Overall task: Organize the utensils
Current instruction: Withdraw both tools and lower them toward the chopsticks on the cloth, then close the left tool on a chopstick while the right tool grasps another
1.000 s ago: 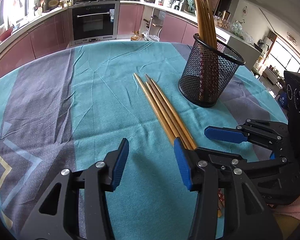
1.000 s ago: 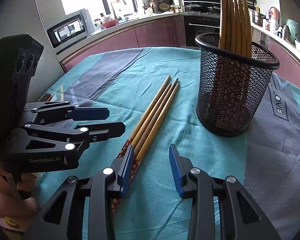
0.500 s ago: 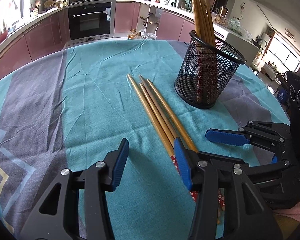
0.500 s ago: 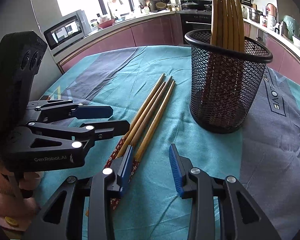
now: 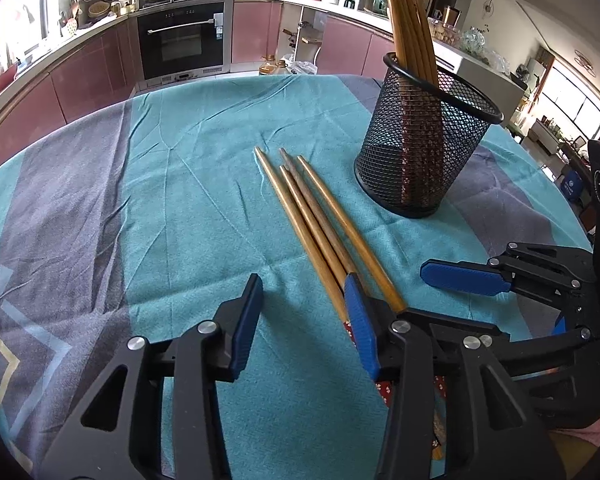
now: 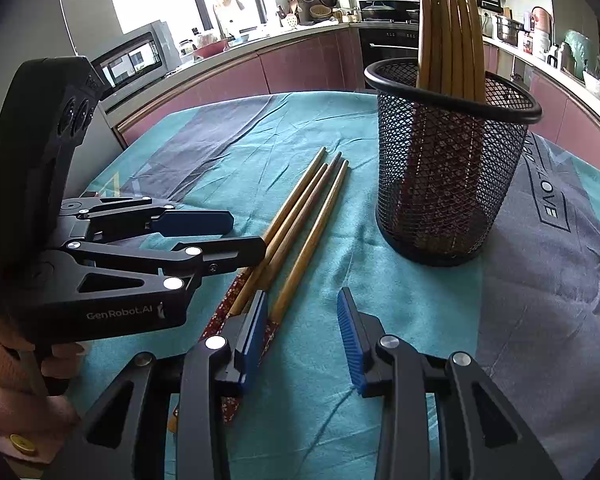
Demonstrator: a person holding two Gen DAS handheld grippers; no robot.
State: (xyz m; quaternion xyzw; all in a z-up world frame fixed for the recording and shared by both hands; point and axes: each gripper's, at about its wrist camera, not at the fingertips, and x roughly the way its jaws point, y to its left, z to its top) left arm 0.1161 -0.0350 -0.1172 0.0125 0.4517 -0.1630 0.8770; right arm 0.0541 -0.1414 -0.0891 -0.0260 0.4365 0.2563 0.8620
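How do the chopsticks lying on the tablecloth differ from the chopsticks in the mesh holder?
Chopsticks on the cloth lie flat, side by side; those in the mesh holder stand nearly upright. The loose ones number four, the stored ones look more numerous. Both sets are brown wood with red patterned handle ends.

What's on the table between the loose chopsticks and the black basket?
Nothing but bare teal cloth. Both wrist views show a clear gap between the chopsticks and the basket.
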